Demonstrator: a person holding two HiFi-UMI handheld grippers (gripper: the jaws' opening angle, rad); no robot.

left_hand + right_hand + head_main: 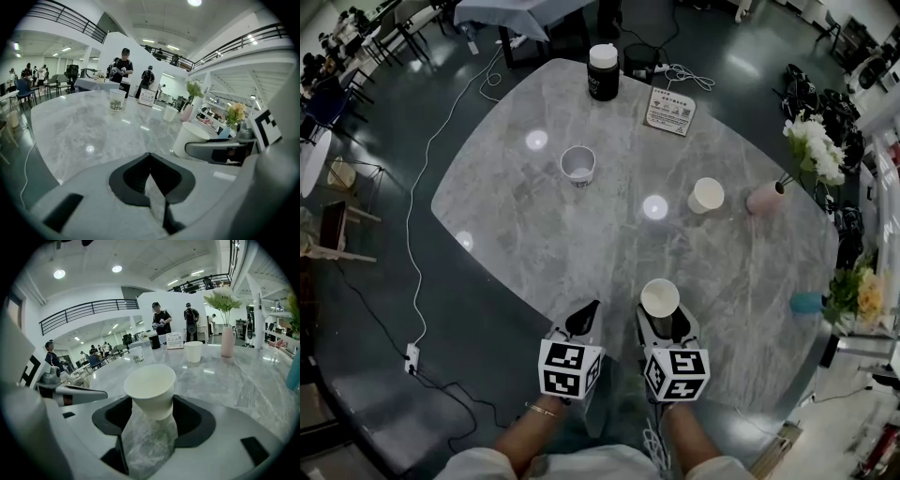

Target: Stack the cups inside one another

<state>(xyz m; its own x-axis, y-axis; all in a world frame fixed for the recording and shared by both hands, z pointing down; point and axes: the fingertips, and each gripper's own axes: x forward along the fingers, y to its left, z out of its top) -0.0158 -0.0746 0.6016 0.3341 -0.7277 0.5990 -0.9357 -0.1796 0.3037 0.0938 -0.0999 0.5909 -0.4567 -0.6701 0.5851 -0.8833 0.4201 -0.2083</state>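
Three paper cups are on the marble table [534,234]. A printed cup [578,165] [117,100] [137,355] stands upright far ahead of my left gripper. A plain white cup [706,195] [170,113] [193,351] stands at the right, near a pink vase. The third white cup [660,297] [150,389] [190,139] sits upright between the jaws of my right gripper [664,319] [151,405], which is shut on its lower body near the table's front edge. My left gripper [584,314] [150,155] is beside it on the left, shut with nothing in it.
A black jar with a white lid [603,72] and a sign card [670,111] stand at the far edge. A pink vase with white flowers [763,199] and a teal vase [806,303] are on the right side. People stand beyond the table.
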